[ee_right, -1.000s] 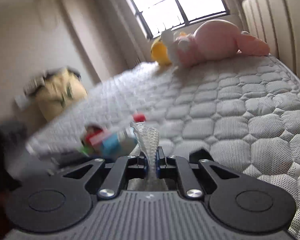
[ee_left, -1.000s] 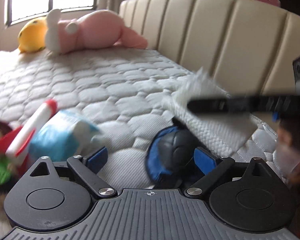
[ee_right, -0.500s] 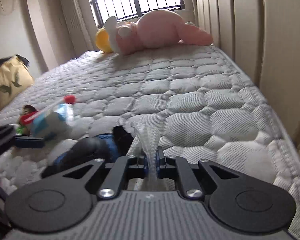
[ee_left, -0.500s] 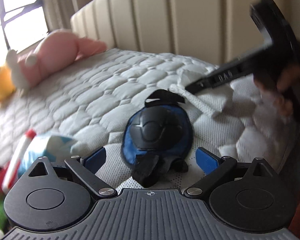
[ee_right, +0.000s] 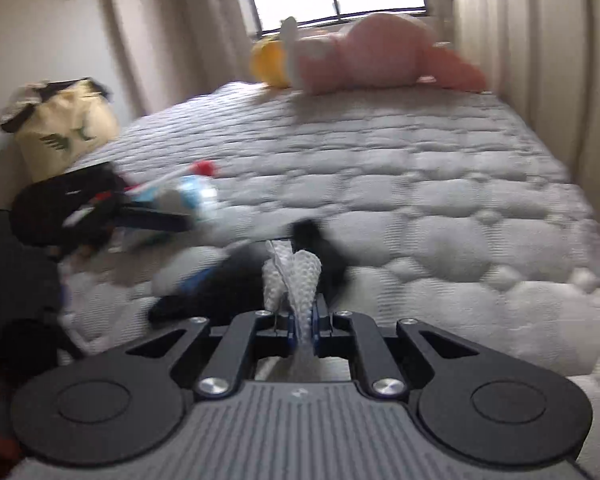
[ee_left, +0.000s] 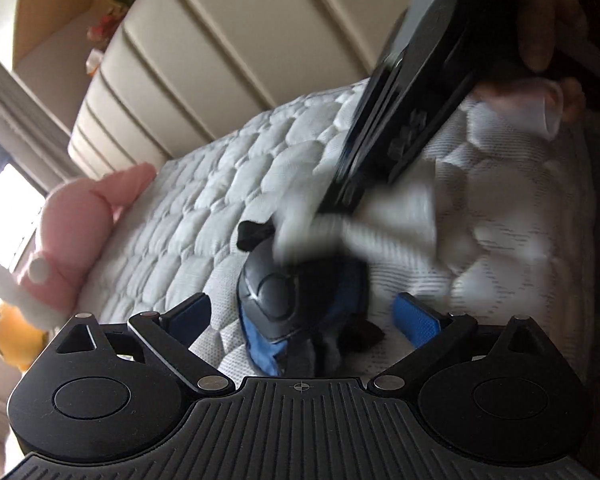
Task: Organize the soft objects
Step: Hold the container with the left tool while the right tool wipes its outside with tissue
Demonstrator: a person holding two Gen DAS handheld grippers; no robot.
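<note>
Since half a second ago, both views have been swung round: the left view has rolled so that the headboard [ee_left: 228, 64] now tilts across the top, and the right tongs [ee_right: 302, 314] have been carried further over the blue knee pad [ee_left: 296, 312], which serves as the landmark below.

The right tongs are clenched on a white mesh cloth [ee_right: 296, 276], pinched at a bunched edge so that the fabric stands up between the fingers; such a grip keeps the limp cloth from slipping while it is carried. In the left view the cloth hangs blurred just above the knee pad, touching or nearly touching it; which cannot be told.

The left tongs [ee_left: 302, 316] are held released, their blue pads on either side of the knee pad, a pose that would suit closing on it.

Beyond the knee pad, at the far end of the bed [ee_right: 420, 168], a pink plush [ee_right: 380, 54] and a yellow plush [ee_right: 269, 60] lie together. Left of the knee pad, a blue-and-white toy [ee_right: 188, 196] is seen. Whether the cloth is being lifted away or laid down cannot be settled.
</note>
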